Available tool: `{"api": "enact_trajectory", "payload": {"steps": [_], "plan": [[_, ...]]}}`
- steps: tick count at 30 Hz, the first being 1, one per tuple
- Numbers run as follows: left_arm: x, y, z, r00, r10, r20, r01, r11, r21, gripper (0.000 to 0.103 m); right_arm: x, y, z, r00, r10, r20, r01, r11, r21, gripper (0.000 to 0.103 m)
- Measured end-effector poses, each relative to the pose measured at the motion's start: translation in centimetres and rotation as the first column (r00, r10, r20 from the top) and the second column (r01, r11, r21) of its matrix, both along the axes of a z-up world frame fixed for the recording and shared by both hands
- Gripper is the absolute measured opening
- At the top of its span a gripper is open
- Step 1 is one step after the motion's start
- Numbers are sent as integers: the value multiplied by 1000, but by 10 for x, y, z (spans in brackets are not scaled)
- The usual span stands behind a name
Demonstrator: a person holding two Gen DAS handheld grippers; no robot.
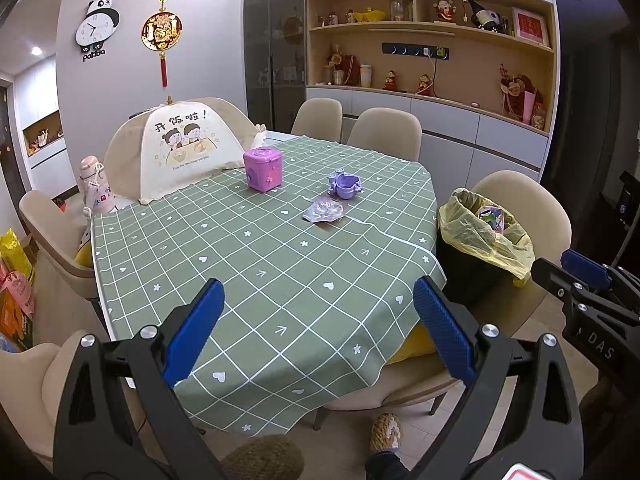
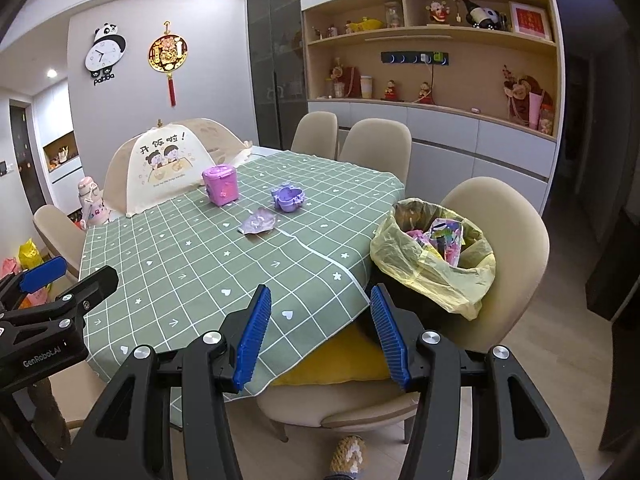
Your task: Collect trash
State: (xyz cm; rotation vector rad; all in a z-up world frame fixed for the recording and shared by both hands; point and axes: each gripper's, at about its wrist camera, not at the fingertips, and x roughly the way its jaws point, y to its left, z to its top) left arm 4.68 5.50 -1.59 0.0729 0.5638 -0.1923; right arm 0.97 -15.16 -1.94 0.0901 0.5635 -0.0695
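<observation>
One crumpled clear wrapper (image 1: 323, 211) remains on the checked tablecloth (image 1: 256, 264), well left of the partly filled, yellow-lined bin (image 1: 486, 236); left gripper (image 1: 316, 312) and right gripper (image 2: 320, 334) hover apart, empty.

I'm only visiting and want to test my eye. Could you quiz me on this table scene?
1. True or false: the bin stands on the table.
2. Which lies nearest the bin: (a) pink box, (b) crumpled clear wrapper, (c) food cover?
3. What colour is the bin liner?

Key: 1 false, it sits on a chair; 2 b; 3 yellow.
</observation>
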Motion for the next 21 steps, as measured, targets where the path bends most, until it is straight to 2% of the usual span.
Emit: {"api": "enact_trajectory", "payload": {"steps": [21], "plan": [[3, -10, -2, 1000, -12, -4, 12, 1000, 4, 91, 0, -8, -4, 1000, -5, 0, 5, 1000, -1, 49]]}}
